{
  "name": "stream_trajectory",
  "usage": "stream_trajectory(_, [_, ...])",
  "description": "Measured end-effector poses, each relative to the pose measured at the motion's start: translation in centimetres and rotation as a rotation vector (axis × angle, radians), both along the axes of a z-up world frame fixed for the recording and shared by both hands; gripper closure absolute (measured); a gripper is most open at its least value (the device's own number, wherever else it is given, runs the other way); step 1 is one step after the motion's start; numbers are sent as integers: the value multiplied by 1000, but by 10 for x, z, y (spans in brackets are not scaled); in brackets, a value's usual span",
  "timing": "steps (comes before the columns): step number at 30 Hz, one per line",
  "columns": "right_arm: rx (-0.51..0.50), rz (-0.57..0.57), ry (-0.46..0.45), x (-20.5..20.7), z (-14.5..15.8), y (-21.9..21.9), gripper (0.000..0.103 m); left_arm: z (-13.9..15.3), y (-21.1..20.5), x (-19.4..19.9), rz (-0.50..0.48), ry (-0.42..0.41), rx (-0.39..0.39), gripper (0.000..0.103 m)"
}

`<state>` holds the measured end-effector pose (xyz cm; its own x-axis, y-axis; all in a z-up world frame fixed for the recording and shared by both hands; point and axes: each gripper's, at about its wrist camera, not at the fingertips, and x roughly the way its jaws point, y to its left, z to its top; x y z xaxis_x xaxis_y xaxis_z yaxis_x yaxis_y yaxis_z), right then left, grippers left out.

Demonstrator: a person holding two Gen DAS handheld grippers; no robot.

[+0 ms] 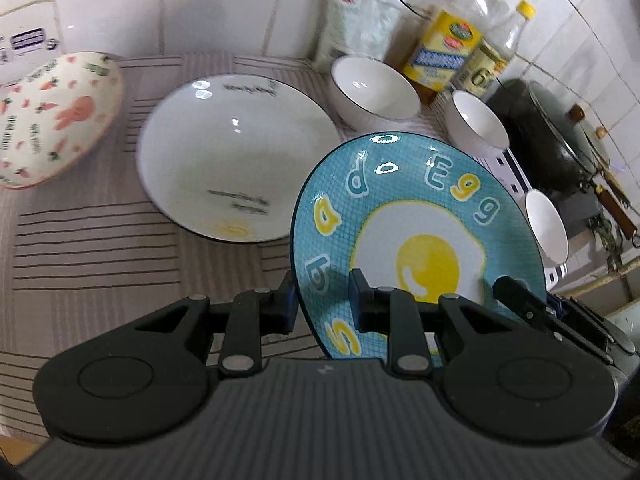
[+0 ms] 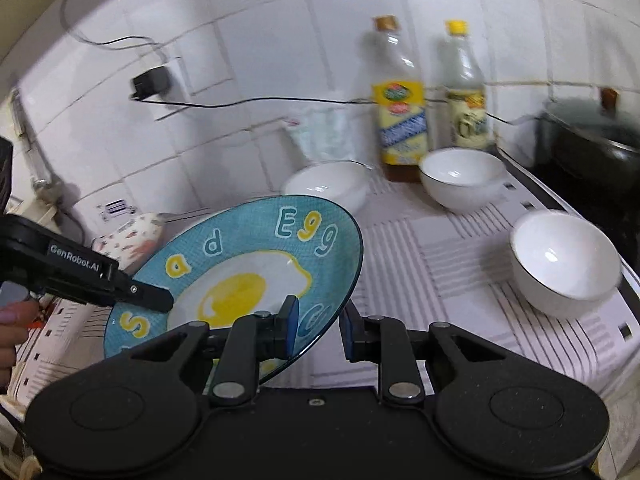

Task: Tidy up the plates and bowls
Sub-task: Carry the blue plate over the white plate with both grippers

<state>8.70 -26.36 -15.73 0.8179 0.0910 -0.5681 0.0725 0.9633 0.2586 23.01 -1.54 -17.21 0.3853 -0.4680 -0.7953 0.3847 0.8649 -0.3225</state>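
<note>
A blue plate with a fried-egg picture [image 1: 416,216] is held tilted above the striped cloth; it also shows in the right wrist view [image 2: 256,256]. My left gripper [image 1: 322,298] has a finger on each side of its left rim. My right gripper [image 2: 318,326] straddles its right rim, jaws not tight on it. The right gripper's finger [image 1: 516,292] shows on the plate in the left wrist view; the left gripper's finger [image 2: 148,298] shows on the plate in the right wrist view. A white plate [image 1: 236,160] and a carrot-print bowl [image 1: 56,120] lie left. Three white bowls [image 2: 460,176] [image 2: 564,264] [image 2: 328,184] stand right.
Two oil bottles [image 2: 400,120] [image 2: 466,96] and a plastic bag [image 1: 360,28] stand against the tiled wall. A dark wok with lid [image 1: 552,140] sits on the stove at the right. A charger and cable [image 2: 150,84] hang on the wall.
</note>
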Motion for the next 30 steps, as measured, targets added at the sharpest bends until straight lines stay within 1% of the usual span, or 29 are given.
stream_trajectory(4, [28,52,-20,13,8,15,77,6,28,2,59,-21,-3,79])
stream_trajectory(8, [28,125,-17,38,8,30,77,9,48,8,122,-38,13,79])
stream_trajectory(10, [41,153,-17,50,8,34,77,9,56,12,151,-29,10,80])
stream_trajectory(12, [30,173,-25,60,9,39,77,10,66,18,176,-8,-18,80])
stream_trajectory(14, [42,181,-34,69,8,41,77,8,67,22,194,-6,-14,80])
stream_trajectory(16, [61,186,-28,78,6,42,77,5,66,27,204,-19,17,80])
stream_trajectory(18, [53,192,-16,89,1,45,77,0,66,34,209,-17,27,80])
stream_trajectory(26, [75,194,41,133,-24,42,77,-28,62,76,193,43,65,79])
stream_trajectory(30, [69,202,74,150,-35,45,77,-36,59,91,193,64,90,79])
